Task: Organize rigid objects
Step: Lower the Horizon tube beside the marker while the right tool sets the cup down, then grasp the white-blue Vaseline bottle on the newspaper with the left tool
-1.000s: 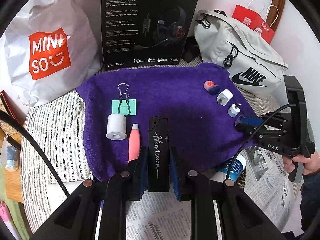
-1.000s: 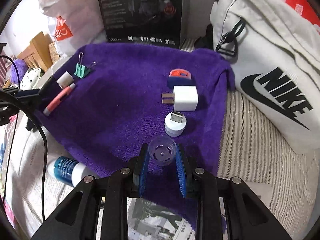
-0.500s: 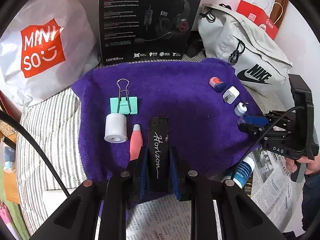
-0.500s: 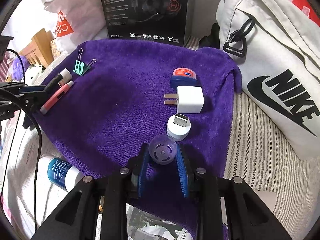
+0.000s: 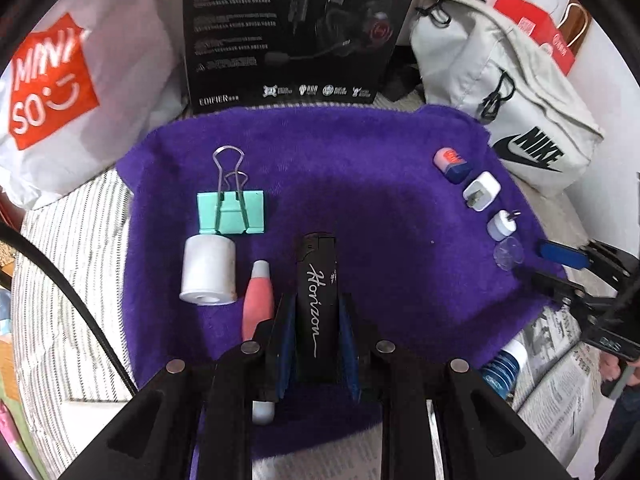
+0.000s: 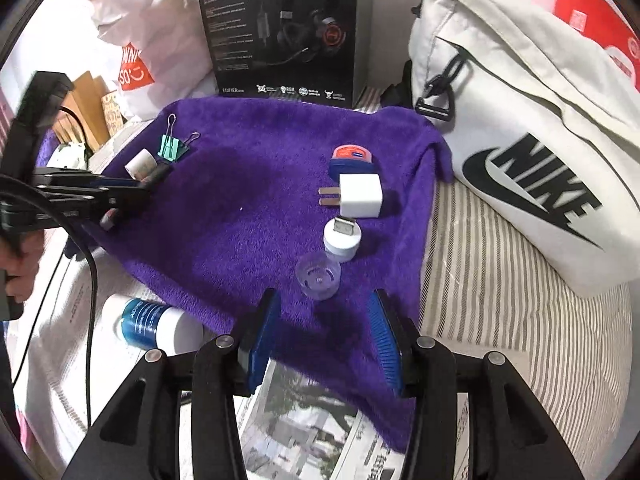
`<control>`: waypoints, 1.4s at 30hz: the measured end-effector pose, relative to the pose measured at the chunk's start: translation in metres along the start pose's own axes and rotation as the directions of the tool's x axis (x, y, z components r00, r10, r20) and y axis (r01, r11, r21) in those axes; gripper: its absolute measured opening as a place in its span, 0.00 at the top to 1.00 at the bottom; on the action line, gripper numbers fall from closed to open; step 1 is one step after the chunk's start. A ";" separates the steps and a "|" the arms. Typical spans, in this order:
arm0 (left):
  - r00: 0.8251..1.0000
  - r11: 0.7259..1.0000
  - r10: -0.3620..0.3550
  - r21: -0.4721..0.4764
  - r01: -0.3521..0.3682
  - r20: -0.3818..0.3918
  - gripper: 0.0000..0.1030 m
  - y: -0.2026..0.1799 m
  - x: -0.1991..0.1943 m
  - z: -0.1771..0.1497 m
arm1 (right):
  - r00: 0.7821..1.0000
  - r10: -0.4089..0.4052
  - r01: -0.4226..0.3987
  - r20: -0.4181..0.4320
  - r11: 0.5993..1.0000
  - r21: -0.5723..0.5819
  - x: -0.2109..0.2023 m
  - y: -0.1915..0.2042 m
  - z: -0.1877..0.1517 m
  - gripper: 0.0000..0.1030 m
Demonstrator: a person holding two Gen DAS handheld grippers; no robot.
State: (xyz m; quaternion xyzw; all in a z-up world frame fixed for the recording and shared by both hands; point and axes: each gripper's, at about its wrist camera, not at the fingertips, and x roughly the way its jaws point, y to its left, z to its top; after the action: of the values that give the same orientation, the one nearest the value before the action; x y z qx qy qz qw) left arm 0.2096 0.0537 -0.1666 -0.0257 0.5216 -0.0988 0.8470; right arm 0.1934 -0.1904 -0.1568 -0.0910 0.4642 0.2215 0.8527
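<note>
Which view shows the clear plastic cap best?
Right wrist: the clear plastic cap sits close and central on the purple towel, free ahead of the open tongs. Left wrist shows it small and faint near the right edge.

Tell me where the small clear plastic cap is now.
The small clear plastic cap lies free on the purple towel, beside the round white USB plug, ahead of the open right gripper.

Purple towel point(image 6: 248, 216) fluffy cloth; clear cap point(image 6: 318, 275) glossy plastic; binder clip point(image 5: 231, 212) wire metal handles.
</note>
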 end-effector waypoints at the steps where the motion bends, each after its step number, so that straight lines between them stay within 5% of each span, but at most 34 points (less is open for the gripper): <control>1: 1.000 1.000 0.008 0.000 -0.008 -0.004 0.80 -0.001 0.003 0.001 | 1.000 0.006 -0.006 0.003 1.000 0.004 -0.001 -0.001 -0.001 0.55; 18: 0.996 0.995 0.093 0.018 -0.093 -0.014 0.79 -0.004 0.014 0.012 | 0.999 0.008 -0.011 0.041 0.998 0.067 -0.030 -0.007 -0.022 0.55; 24: 0.997 0.997 0.071 0.032 -0.070 -0.032 0.52 -0.014 0.013 0.010 | 0.998 0.005 -0.009 0.064 0.997 0.072 -0.046 -0.006 -0.030 0.55; 30: 0.990 0.990 0.134 0.053 -0.132 -0.039 0.51 -0.025 -0.002 -0.008 | 0.997 0.002 -0.008 0.072 0.997 0.081 -0.060 -0.007 -0.042 0.53; 42: 0.999 0.991 0.019 0.135 -0.024 0.036 0.46 -0.058 -0.063 -0.052 | 0.998 -0.012 0.006 0.060 0.995 0.098 -0.073 -0.003 -0.071 0.48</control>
State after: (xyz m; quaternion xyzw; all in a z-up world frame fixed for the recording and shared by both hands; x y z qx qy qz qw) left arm 0.1273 0.0122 -0.1264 0.0356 0.4993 -0.1244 0.8567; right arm 0.1071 -0.2405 -0.1354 -0.0445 0.4482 0.1974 0.8707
